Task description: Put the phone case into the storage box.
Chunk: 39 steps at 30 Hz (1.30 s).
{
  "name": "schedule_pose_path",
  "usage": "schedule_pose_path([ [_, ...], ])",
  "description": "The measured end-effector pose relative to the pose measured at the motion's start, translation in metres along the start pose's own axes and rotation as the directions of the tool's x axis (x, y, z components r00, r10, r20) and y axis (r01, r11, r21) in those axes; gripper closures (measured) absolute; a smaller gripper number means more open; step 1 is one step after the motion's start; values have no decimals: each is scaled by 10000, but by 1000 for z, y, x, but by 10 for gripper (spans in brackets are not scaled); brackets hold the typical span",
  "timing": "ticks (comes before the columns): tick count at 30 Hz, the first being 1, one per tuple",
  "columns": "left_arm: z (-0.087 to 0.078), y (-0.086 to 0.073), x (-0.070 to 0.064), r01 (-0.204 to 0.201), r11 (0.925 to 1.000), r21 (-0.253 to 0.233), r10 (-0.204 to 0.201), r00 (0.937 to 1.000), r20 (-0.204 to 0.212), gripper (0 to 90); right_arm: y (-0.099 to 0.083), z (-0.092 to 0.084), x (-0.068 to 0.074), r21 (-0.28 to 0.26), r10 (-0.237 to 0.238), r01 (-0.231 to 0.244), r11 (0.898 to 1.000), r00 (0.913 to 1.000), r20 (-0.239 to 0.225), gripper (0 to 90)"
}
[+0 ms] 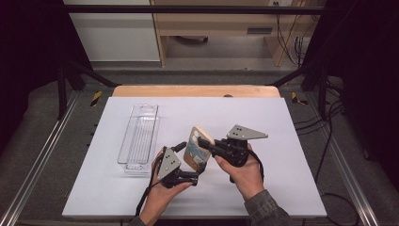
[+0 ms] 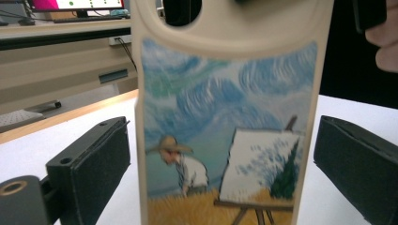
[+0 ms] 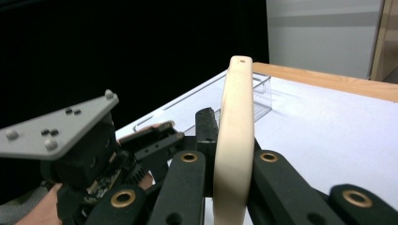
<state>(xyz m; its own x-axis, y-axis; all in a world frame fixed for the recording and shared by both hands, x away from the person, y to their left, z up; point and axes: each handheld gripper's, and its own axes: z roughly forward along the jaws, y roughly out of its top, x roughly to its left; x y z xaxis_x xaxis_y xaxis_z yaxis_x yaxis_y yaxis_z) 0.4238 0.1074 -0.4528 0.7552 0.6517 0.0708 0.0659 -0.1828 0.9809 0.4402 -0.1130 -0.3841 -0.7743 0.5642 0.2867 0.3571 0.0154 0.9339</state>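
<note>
- Upright, the cream phone case with a painted field scene [image 1: 196,147] stands on its long axis above the white table [image 1: 282,141], camera cutout topmost.
- Right gripper [image 1: 203,140] clenches its edge; left gripper [image 1: 200,172] is released, jaws flanking it.
- Clear plastic tray [image 1: 138,137] lies left; wooden desk behind.

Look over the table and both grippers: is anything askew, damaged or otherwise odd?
Nothing looks damaged or spilled. The phone case is held off the table, upright and slightly tilted, clamped edge-on by the right gripper. The left gripper has open jaws on either side of it, not touching. The clear plastic box lies straight on the white table.
</note>
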Motion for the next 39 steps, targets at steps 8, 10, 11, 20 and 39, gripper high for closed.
schedule_pose_path([
  [8, -1, 2, 0, 16, 9999, -144, -16, 10000, 48, 36, -7, 6, 3, 272, -73, 74, 9996, 10000, -28, 862],
  [10, -1, 3, -1, 12, 9999, -163, -11, 10000, 50, 34, -8, 8, 4, 292, -95, 97, 9995, 9999, -56, 862],
  [11, -1, 3, -1, 15, 9999, -164, -14, 10000, 55, 34, -9, 8, 4, 317, -108, 110, 9994, 9999, -56, 862],
  [20, -1, 3, 0, -13, 9999, -143, 14, 10000, 58, 33, -15, 13, 7, 511, -175, 182, 9985, 9998, -127, 861],
  [39, -1, 3, 0, -36, 9999, -128, 37, 10000, 49, 63, -19, 19, 11, 613, -165, 179, 9980, 9996, -241, 860],
])
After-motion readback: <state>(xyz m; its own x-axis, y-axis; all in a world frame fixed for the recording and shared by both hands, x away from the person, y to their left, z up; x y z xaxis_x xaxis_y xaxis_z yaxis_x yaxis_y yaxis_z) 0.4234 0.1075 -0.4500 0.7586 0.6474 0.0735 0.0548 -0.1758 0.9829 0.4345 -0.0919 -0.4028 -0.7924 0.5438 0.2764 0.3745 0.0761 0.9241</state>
